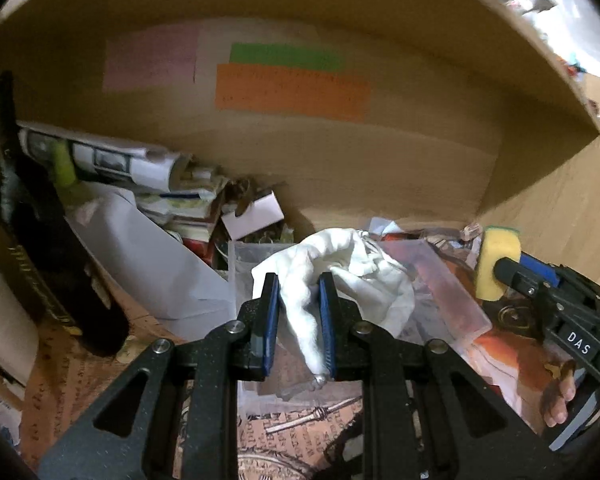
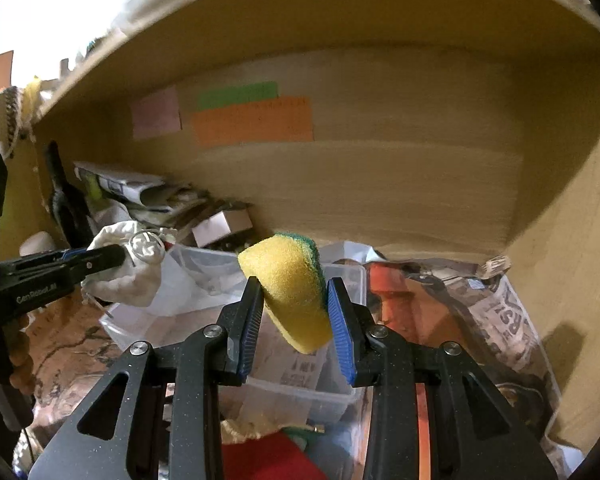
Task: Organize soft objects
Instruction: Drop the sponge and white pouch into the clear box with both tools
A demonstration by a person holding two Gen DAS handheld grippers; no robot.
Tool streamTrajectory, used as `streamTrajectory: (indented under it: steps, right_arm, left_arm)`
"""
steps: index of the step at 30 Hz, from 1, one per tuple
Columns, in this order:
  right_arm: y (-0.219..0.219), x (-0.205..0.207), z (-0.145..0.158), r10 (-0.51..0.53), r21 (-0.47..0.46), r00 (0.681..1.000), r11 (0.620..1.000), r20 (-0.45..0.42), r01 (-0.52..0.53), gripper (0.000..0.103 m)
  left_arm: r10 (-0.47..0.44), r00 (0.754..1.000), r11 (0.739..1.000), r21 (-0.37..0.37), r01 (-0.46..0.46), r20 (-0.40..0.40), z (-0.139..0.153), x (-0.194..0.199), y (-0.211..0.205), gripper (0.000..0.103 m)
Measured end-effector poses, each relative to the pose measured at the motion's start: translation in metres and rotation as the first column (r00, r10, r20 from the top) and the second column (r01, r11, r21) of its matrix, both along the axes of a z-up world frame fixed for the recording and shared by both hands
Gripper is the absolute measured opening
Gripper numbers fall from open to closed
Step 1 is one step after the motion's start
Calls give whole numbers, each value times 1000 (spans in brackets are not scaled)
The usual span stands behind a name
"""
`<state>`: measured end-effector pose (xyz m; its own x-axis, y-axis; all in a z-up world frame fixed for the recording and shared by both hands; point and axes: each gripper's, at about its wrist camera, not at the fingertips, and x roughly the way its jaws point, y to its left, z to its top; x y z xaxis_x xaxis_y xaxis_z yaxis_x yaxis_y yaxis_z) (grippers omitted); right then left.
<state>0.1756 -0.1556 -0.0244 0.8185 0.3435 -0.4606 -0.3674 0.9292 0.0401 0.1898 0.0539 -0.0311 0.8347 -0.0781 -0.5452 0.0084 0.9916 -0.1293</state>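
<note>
My left gripper (image 1: 299, 322) is shut on a white cloth bag (image 1: 340, 268) and holds it above a clear plastic box (image 1: 240, 256). In the right wrist view the same bag (image 2: 120, 276) hangs at the left with the left gripper (image 2: 112, 258) on it. My right gripper (image 2: 296, 316) is shut on a yellow sponge with a green scrub side (image 2: 290, 284), held above the clear plastic box (image 2: 332, 392). The sponge also shows at the right of the left wrist view (image 1: 496, 264), with the right gripper (image 1: 512, 274) on it.
Both grippers are inside a wooden shelf compartment with pink, green and orange paper notes (image 1: 292, 88) on its back wall. Rolled papers and booklets (image 1: 112, 160) pile at the back left beside a black object (image 1: 40, 248). Newspaper (image 2: 508, 320) covers the right floor.
</note>
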Motion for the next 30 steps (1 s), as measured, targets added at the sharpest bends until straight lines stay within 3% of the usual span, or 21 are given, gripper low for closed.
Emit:
streamTrajectory:
  steps: [14, 21, 23, 24, 26, 30]
  right_arm:
    - [22, 57, -50, 14, -129, 977, 991, -211, -41, 30]
    - [24, 65, -60, 33, -127, 961, 989, -276, -71, 34]
    - [24, 64, -60, 34, -127, 959, 989, -280, -72, 42]
    - [24, 63, -59, 32, -129, 961, 989, -275, -69, 47]
    - [23, 61, -56, 28, -129, 967, 990, -254, -62, 62]
    - [20, 50, -41, 25, -120, 980, 991, -199, -50, 65]
  left_arm:
    - [-53, 984, 997, 41, 61, -173, -54, 62, -13, 19]
    - [-82, 977, 993, 66, 97, -199, -65, 69, -22, 23]
    - [-82, 976, 993, 68, 98, -201, -64, 68, -22, 29]
    - [-82, 976, 993, 67, 97, -202, -64, 67, -21, 37]
    - [-72, 980, 994, 70, 87, -187, -60, 63, -20, 46]
    - [-73, 985, 994, 72, 85, -154, -46, 48, -17, 51]
